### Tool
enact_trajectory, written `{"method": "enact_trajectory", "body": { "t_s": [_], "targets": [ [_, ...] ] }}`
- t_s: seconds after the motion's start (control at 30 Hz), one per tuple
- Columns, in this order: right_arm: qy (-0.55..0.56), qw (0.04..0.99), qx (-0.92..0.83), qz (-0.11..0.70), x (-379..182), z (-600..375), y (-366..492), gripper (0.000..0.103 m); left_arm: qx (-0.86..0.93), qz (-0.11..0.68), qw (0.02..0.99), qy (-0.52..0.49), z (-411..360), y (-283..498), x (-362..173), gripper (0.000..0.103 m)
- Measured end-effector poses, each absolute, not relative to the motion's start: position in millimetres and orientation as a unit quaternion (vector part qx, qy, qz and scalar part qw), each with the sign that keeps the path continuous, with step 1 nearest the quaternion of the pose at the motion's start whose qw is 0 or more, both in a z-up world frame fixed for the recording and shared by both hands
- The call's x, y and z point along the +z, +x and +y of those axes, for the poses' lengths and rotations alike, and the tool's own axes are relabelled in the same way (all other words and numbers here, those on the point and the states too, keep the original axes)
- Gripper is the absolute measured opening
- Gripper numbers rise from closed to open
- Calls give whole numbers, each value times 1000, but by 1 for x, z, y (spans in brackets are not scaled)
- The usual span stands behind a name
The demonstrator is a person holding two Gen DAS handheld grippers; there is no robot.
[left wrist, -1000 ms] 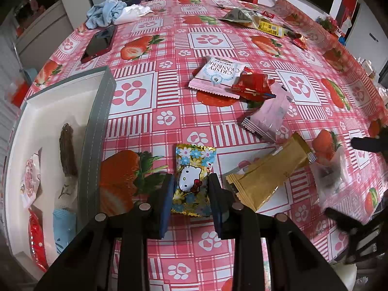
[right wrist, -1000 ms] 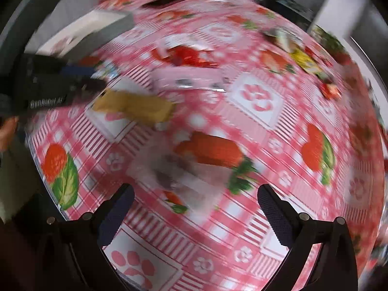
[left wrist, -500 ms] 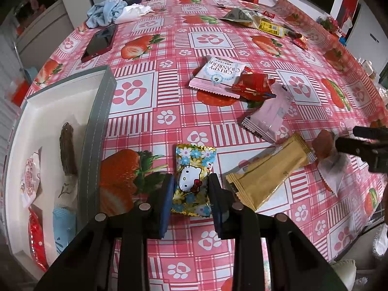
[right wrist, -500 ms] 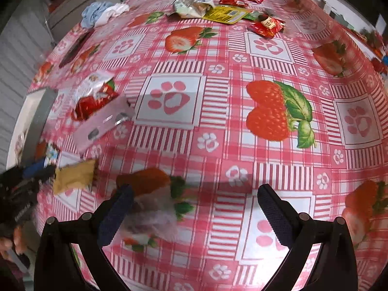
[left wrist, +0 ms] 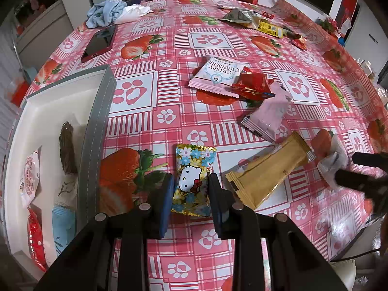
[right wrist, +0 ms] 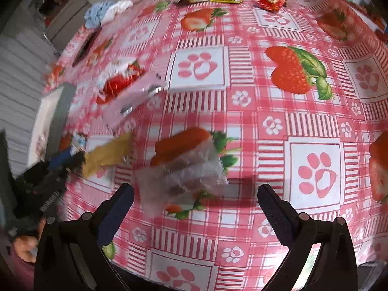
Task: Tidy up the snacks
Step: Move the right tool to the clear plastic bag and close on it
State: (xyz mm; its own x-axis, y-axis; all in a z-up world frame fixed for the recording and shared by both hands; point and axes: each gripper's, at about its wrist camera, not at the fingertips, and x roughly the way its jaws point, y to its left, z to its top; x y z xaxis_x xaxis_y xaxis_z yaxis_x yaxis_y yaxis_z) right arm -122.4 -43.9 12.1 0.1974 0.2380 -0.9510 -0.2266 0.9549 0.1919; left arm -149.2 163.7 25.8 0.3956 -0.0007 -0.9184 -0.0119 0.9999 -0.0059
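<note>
The Hello Kitty packet (left wrist: 194, 179) lies flat on the counter (left wrist: 218, 126), its long axis running straight out from the left tongs (left wrist: 190, 197), which grip its near end. The white tray (left wrist: 58, 106) sits just to their left. The right tongs (right wrist: 195, 205) hang wide open above a clear wrapper (right wrist: 184, 172), holding nothing.

Left gripper (left wrist: 190, 195) around Hello Kitty packet (left wrist: 194, 180)

Left tongs (left wrist: 191, 195) point steeply down, jaws nearly closed, both pads pressing the sides of a packet (left wrist: 194, 181). Right tongs (right wrist: 195, 208) also point steeply down, jaws spread wide, nothing gripped; a clear packet (right wrist: 184, 169) lies just ahead of the left finger.
</note>
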Motion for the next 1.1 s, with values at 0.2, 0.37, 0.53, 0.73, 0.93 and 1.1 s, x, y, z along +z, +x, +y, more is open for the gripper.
{"method": "enact_trajectory", "body": {
  "t_s": [0.2, 0.37, 0.53, 0.73, 0.93, 1.1],
  "targets": [
    [-117, 798, 115, 580, 11, -30, -136, 102, 2, 549, 836, -6, 164, -149, 27, 31],
    [-58, 805, 73, 586, 18, -73, -129, 102, 3, 549, 836, -6, 164, -150, 26, 31],
    [-15, 803, 97, 588, 26, -72, -126, 102, 3, 549, 836, -7, 164, -150, 26, 31],
    [-90, 787, 136, 595, 11, -27, -116, 102, 3, 549, 836, -8, 164, -150, 26, 31],
    [-110, 777, 132, 605, -4, -16, -105, 102, 3, 548, 836, -7, 164, -151, 26, 31],
    [-116, 777, 142, 602, -4, -17, -103, 103, 3, 548, 836, -7, 165, -151, 26, 31]
  ]
}}
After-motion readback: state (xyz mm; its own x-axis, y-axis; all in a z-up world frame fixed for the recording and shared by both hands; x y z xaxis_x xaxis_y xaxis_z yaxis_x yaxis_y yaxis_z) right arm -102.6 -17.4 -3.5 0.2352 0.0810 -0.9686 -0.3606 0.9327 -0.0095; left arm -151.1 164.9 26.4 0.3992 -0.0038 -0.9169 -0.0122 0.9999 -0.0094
